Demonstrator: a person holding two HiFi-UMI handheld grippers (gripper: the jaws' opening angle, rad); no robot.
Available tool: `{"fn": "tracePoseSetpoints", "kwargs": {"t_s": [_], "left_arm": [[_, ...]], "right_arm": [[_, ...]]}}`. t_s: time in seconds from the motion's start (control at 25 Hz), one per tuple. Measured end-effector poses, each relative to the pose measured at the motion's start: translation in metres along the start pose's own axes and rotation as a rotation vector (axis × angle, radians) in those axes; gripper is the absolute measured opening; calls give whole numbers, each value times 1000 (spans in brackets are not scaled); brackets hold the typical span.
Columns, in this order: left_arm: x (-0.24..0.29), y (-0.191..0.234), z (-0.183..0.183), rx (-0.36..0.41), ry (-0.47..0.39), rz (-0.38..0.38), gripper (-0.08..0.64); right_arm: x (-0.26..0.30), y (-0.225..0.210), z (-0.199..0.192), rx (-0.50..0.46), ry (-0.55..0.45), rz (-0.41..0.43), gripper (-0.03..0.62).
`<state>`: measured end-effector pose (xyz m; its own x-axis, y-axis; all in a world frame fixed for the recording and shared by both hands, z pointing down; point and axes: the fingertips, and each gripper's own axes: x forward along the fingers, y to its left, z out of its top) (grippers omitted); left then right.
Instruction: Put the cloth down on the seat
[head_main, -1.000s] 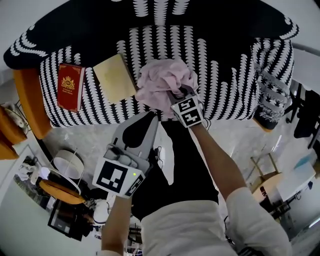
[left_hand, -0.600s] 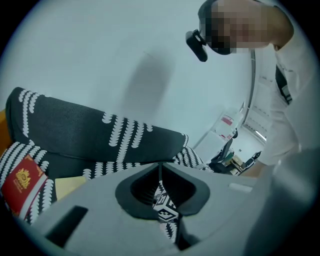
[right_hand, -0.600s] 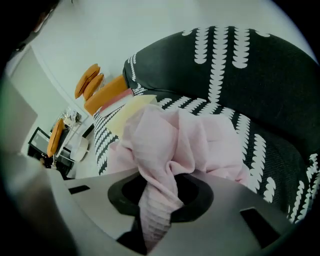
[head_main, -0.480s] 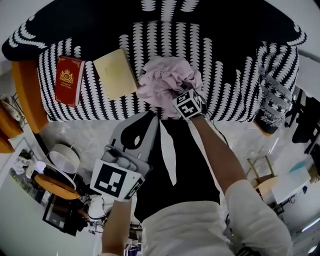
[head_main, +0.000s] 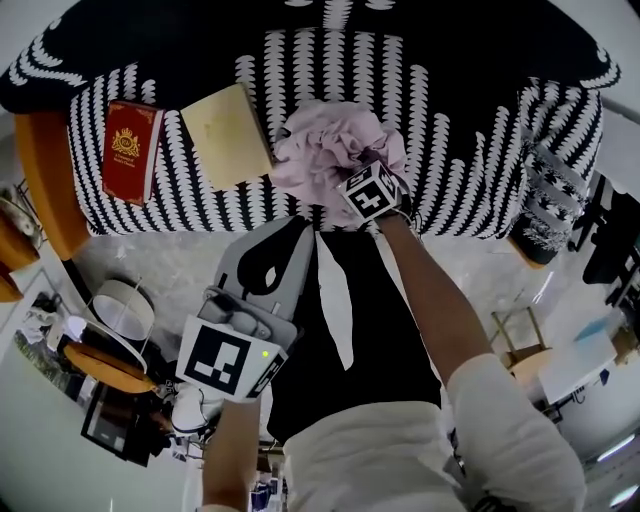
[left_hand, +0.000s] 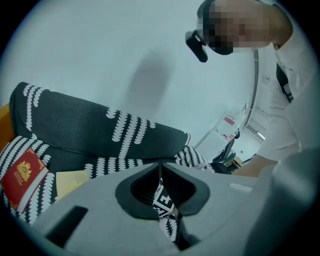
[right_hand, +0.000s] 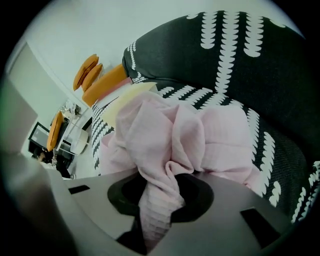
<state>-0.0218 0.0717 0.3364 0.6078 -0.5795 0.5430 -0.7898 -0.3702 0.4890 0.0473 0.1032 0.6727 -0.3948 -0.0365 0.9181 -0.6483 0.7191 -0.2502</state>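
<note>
A crumpled pink cloth (head_main: 328, 148) lies bunched on the black-and-white patterned sofa seat (head_main: 450, 170), near its front edge. My right gripper (head_main: 366, 172) points steeply down into the cloth's right side and is shut on it. In the right gripper view a fold of the cloth (right_hand: 165, 150) rises from the heap and is pinched between the jaws of the right gripper (right_hand: 159, 202). My left gripper (head_main: 300, 235) hangs in front of the sofa over the floor, shut with nothing in it. The left gripper (left_hand: 160, 167) has its tips together in its own view.
A red book (head_main: 130, 150) and a pale yellow book (head_main: 225, 135) lie on the seat left of the cloth. A patterned cushion (head_main: 548, 195) sits at the sofa's right end. An orange chair (head_main: 45, 180) stands to the left, and a round white object (head_main: 122, 312) is on the floor.
The right gripper has sunk toward the seat with the cloth, which now sits more spread on the cushion. The left gripper has stayed about where it was.
</note>
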Motion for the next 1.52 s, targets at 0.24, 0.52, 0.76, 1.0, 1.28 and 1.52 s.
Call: {"fn": "tracePoseSetpoints", "kwargs": {"t_s": [0.24,0.52,0.76,1.0,1.28,1.52], "left_arm": [[-11,-5,2,0,-5,7,29],[-16,-26,12,8,-15,36,29],[-34,-29,13,10,-22,39,29],[-43,-47,18,23,-29,-14,29],[-82,-72,31,84,-52,-63,29],[-150,-77,33,136,-89,-68,29]], "right_arm": [[-13,6,3,33,-76,1,114],[-35,4,-1,100,-105,31,244],[-45,5,0,161,-104,5,262],[-74,2,4,200,-127,-37,264],[-118,21,-4,231,-125,-89,264],[-166,67,-1,170,-144,-134,262]]}}
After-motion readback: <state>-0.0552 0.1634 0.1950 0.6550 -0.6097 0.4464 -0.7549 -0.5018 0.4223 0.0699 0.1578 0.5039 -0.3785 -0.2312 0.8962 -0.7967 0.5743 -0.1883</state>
